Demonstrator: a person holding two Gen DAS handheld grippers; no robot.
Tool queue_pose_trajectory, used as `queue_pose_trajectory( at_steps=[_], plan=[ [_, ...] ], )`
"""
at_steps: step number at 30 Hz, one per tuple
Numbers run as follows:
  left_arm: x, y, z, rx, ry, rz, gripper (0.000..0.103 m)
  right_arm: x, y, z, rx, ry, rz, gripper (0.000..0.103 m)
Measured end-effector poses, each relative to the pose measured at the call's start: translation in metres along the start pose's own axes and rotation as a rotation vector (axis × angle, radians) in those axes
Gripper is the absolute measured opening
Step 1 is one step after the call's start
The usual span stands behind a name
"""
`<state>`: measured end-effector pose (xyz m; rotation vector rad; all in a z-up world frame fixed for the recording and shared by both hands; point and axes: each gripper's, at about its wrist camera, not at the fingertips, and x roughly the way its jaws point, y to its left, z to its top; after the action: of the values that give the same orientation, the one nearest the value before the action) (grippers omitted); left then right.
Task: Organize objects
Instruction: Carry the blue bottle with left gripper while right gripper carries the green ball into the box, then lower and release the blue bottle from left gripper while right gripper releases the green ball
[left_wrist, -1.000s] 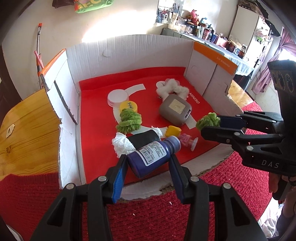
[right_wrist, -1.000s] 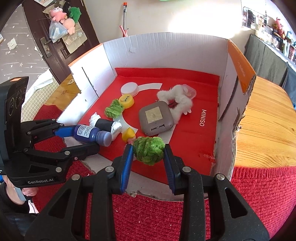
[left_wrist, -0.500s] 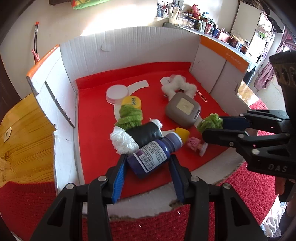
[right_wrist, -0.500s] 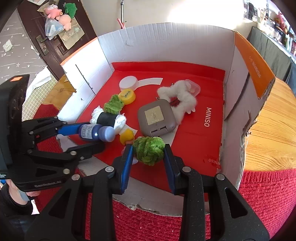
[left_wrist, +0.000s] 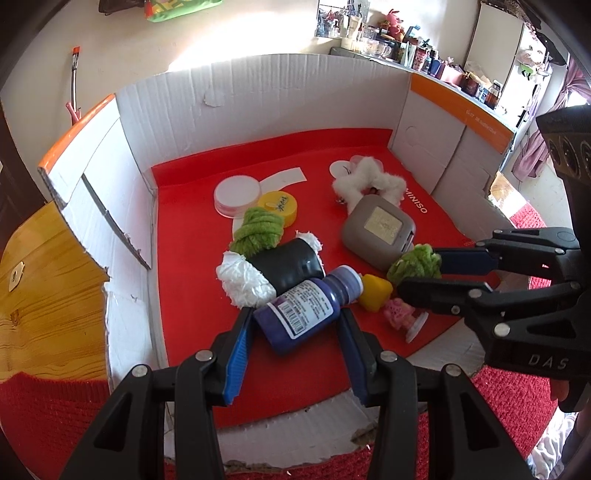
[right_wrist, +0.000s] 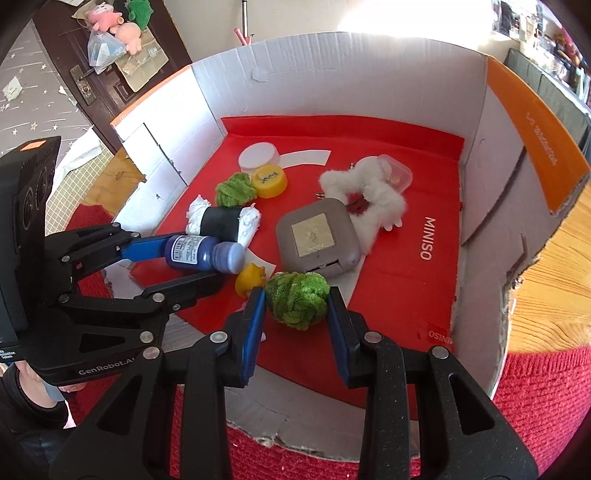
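— Over the near edge of the box (left_wrist: 280, 107), from the left wrist view: what has the left gripper (left_wrist: 295, 325) got?

— A blue bottle (left_wrist: 306, 306), lying on its side, its cap toward the middle of the box. The blue pads are clamped on its body. Its cap touches a yellow piece (left_wrist: 375, 291), and a black roll (left_wrist: 288, 264) with white ends lies just behind it.

— And the other claw in that view?

— The right gripper (left_wrist: 417, 271) reaches in from the right edge, closed on a green pom-pom (left_wrist: 415, 260). A pink toy (left_wrist: 397, 314) lies under it on the red floor. A grey case (left_wrist: 378, 230) sits just behind the pom-pom.

— Now the right wrist view.

— Same grip: the right gripper (right_wrist: 297, 301) squeezes the green pom-pom (right_wrist: 297, 299) near the front edge, pads against both sides. The left gripper (right_wrist: 177, 258) comes in from the left edge with the bottle (right_wrist: 201, 253) pinched between its fingers.

— What lies farther back?

— A second green pom-pom (right_wrist: 234, 190) beside a yellow lid (right_wrist: 271, 181), a white lid (right_wrist: 258, 157) behind them, and a white scrunchie (right_wrist: 365, 195) toward the right wall, touching the grey case (right_wrist: 319, 242).
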<state>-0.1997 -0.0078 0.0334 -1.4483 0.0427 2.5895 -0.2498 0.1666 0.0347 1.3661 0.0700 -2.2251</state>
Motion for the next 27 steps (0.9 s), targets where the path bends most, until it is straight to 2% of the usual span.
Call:
queue_pose_trajectory(
  at_steps=[19,25,27],
  plan=[
    [-0.0002,0.0054,0.0008,-0.033,-0.01,-0.024,0.048,0.0013,-0.0031,-0.003,0.001,0.001,0.01,0.032],
    [-0.005,0.0044,0.0,-0.033,-0.032,-0.018,0.055,-0.0005,-0.0018,-0.0052,-0.002,-0.016,0.016,0.046],
    [-0.0071,0.004,0.0001,-0.033,-0.039,-0.016,0.055,-0.0019,-0.0007,-0.0063,-0.003,-0.022,0.014,0.046]
  ],
)
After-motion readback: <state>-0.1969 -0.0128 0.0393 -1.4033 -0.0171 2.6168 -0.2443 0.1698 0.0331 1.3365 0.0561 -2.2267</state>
